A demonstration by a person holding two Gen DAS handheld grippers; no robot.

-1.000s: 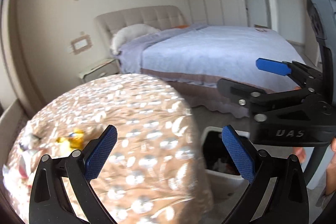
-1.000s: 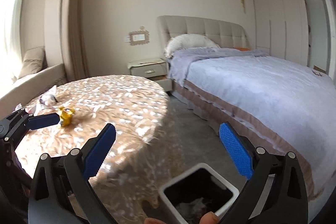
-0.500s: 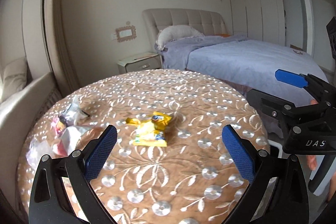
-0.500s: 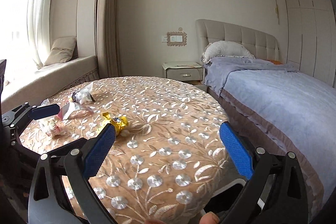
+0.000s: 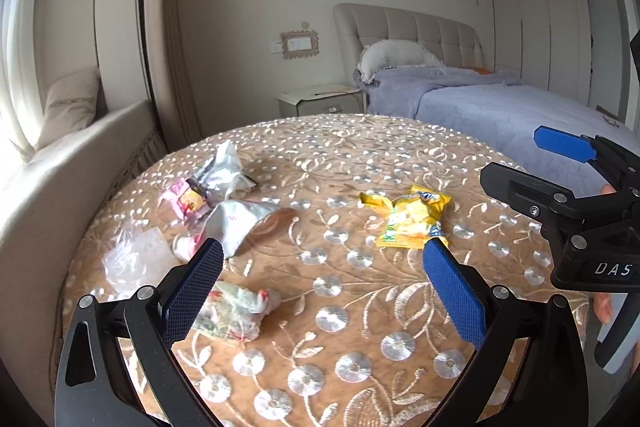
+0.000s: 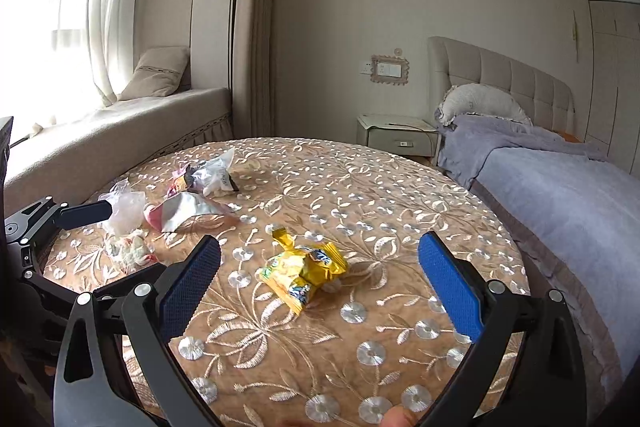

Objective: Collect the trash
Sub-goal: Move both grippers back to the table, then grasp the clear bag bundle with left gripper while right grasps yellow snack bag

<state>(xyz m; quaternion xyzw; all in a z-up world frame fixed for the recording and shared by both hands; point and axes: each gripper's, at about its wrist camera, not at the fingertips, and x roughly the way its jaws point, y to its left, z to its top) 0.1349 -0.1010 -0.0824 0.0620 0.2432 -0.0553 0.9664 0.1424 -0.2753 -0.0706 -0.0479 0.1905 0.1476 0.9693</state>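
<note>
The round table was bare at 3 o'clock of the yellow wrapper, so a gripper could pass there. At 10 o'clock, crumpled wrappers lay bunched together, blocking the way.

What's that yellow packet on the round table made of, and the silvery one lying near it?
The yellow packet looks like thin glossy plastic film: printed, crinkled, with a twisted end. The silvery wrapper seems to be foil-lined film, torn open, its matte silver inside showing. The tablecloth under both appears to be tan fabric with shiny embroidered flowers.
</note>
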